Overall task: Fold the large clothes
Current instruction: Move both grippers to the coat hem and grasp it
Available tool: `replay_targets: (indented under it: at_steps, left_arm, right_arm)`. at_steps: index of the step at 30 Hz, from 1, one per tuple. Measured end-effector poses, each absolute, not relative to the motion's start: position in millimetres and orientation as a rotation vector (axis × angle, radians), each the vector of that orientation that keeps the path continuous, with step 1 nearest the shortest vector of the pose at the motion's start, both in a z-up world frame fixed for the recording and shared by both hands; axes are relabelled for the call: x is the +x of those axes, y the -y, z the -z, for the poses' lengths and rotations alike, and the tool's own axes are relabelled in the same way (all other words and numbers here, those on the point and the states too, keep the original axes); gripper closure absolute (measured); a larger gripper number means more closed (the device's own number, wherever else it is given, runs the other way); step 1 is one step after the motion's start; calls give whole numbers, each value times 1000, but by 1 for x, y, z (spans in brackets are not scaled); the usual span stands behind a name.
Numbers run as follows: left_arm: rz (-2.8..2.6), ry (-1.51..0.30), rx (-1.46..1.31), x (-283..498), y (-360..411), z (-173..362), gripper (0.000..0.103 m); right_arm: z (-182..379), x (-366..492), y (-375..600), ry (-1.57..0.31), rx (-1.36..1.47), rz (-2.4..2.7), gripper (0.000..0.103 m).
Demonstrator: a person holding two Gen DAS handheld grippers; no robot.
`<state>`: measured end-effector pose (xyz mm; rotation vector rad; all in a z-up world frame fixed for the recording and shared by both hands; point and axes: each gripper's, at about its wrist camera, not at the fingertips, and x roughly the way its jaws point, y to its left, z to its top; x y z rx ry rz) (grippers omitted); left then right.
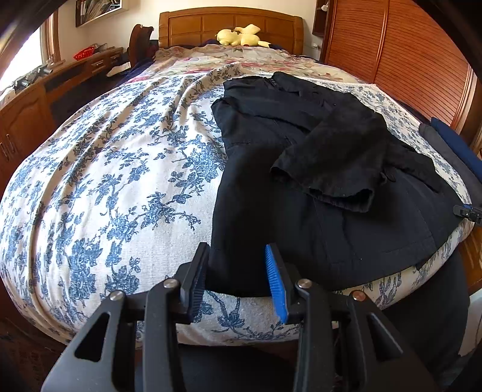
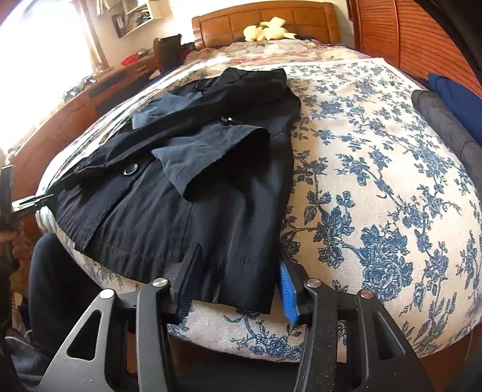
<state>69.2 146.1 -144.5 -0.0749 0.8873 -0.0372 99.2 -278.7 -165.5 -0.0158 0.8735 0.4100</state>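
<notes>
1. The left gripper (image 1: 238,277), black with ribbed blue pads, straddles the hem corner of the black coat (image 1: 301,181); its jaws stand apart, not pinching.
2. The right gripper (image 2: 238,286) likewise brackets the stitched opposite hem corner, unclamped.
3. The coat lies sleeves folded inward on the floral bedspread (image 1: 120,181), near the bed's foot.

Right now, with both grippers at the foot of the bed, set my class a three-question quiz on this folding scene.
1. True or false: the black coat lies on the floral bedspread.
2. What sits by the headboard? A) yellow plush toy B) lamp C) books
3. Which part of the coat lies between the fingers of the left gripper and the right gripper?

Key: 1 true; 2 A; 3 the near hem, one bottom corner each.
</notes>
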Motion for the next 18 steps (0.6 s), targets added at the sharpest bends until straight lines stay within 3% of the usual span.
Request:
replay_targets:
  at_steps: [5, 7, 10, 18]
  left_arm:
    - [58, -878, -74, 66, -142, 143, 91]
    - [61, -857, -80, 63, -141, 137, 100]
    - [69, -787, -100, 56, -139, 115, 100]
    - [111, -576, -77, 38, -121, 23, 101]
  right_arm:
    - [167, 99, 276, -880, -48, -404, 73]
    - [168, 100, 276, -877, -48, -412, 84]
    - [164, 98, 276, -852, -33, -424, 93]
    - [91, 82, 278, -660, 25, -461, 96]
